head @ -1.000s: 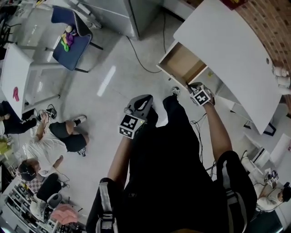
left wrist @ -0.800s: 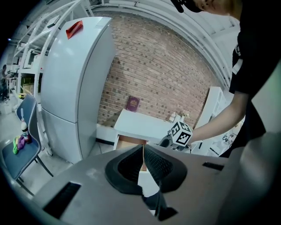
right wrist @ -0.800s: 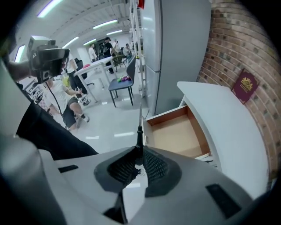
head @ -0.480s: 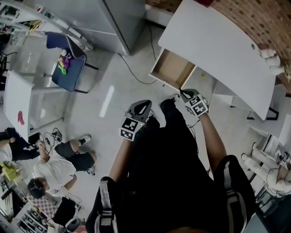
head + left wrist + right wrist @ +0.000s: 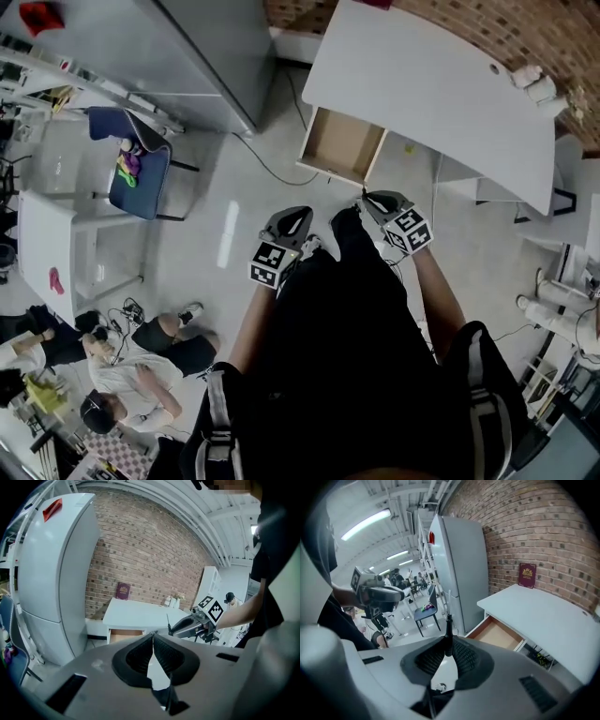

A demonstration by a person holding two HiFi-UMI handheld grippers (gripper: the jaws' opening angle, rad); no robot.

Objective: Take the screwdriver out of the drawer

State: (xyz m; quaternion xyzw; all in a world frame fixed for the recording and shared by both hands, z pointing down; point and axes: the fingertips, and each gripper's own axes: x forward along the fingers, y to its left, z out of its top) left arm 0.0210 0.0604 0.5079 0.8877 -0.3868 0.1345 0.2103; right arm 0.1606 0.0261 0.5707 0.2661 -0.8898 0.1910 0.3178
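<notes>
My right gripper [image 5: 448,651] is shut on the screwdriver [image 5: 448,637], whose dark neck and thin metal shaft stick up from between the pads. In the head view the right gripper [image 5: 379,201] hangs just below the open wooden drawer [image 5: 342,145] of the white table [image 5: 422,84]; the drawer looks empty. The left gripper view shows the screwdriver's shaft [image 5: 168,622] standing up from the right gripper [image 5: 185,626]. My left gripper [image 5: 153,641] is shut with nothing between its pads, and in the head view the left gripper [image 5: 287,225] hangs over the floor left of the right one.
A grey fridge [image 5: 187,56] stands left of the table. A blue chair [image 5: 141,173] and a small white table [image 5: 47,253] are at the left. People sit on the floor [image 5: 141,366] at the lower left. A cable [image 5: 272,161] runs across the floor near the drawer.
The person has drawn back from the table, so the open drawer now lies farther from the right gripper. Both grippers stay shut and close to the body.
</notes>
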